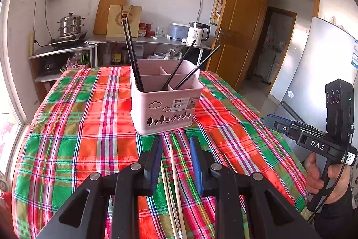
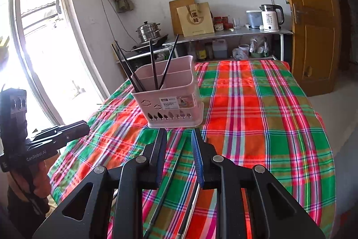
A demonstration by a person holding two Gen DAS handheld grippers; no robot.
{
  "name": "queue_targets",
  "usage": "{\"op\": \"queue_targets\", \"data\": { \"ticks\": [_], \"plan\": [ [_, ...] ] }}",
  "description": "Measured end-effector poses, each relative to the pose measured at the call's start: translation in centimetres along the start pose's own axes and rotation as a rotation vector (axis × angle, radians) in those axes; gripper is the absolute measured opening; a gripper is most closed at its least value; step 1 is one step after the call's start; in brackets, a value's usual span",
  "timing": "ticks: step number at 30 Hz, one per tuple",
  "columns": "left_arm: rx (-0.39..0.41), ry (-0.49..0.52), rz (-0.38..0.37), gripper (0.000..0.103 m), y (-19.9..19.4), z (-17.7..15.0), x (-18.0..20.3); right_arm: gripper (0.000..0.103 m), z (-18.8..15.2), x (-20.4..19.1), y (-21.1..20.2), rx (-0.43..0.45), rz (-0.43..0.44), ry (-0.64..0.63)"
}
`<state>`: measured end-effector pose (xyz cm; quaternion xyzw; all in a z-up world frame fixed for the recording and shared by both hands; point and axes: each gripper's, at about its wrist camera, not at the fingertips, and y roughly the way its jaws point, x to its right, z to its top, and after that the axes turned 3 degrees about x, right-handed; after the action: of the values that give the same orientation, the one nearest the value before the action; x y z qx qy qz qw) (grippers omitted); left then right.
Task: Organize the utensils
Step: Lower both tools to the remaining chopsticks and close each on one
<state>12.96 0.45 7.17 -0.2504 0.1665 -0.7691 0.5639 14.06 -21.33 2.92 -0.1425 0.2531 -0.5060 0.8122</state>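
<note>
A pink divided utensil basket (image 1: 164,102) stands on the plaid tablecloth and holds several black chopsticks (image 1: 134,57); it also shows in the right wrist view (image 2: 172,100). My left gripper (image 1: 175,142) is open above pale wooden chopsticks (image 1: 175,185) that lie on the cloth between its fingers. My right gripper (image 2: 179,133) is open above dark chopsticks (image 2: 170,180) lying on the cloth near the front edge. Neither gripper holds anything. The right gripper also shows at the right edge of the left wrist view (image 1: 271,120).
The red and green plaid tablecloth (image 1: 78,127) covers the table. Behind it a metal shelf (image 1: 143,39) carries a kettle (image 1: 198,34), a paper bag and jars. A steamer pot (image 1: 70,25) sits at left. A wooden door (image 1: 241,26) and a fridge (image 1: 317,73) are at right.
</note>
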Motion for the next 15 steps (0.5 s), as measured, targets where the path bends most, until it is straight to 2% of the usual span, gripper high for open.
{"op": "queue_targets", "data": {
  "ticks": [7,15],
  "plan": [
    [-0.079,-0.014,0.002,0.025,2.8,-1.1,0.0,0.023,-1.3,1.1,1.7,-0.048,-0.023,0.014],
    [-0.209,-0.017,-0.031,0.025,7.6,-2.5,1.2,0.023,-3.3,2.3,4.8,-0.152,-0.053,0.014]
  ]
}}
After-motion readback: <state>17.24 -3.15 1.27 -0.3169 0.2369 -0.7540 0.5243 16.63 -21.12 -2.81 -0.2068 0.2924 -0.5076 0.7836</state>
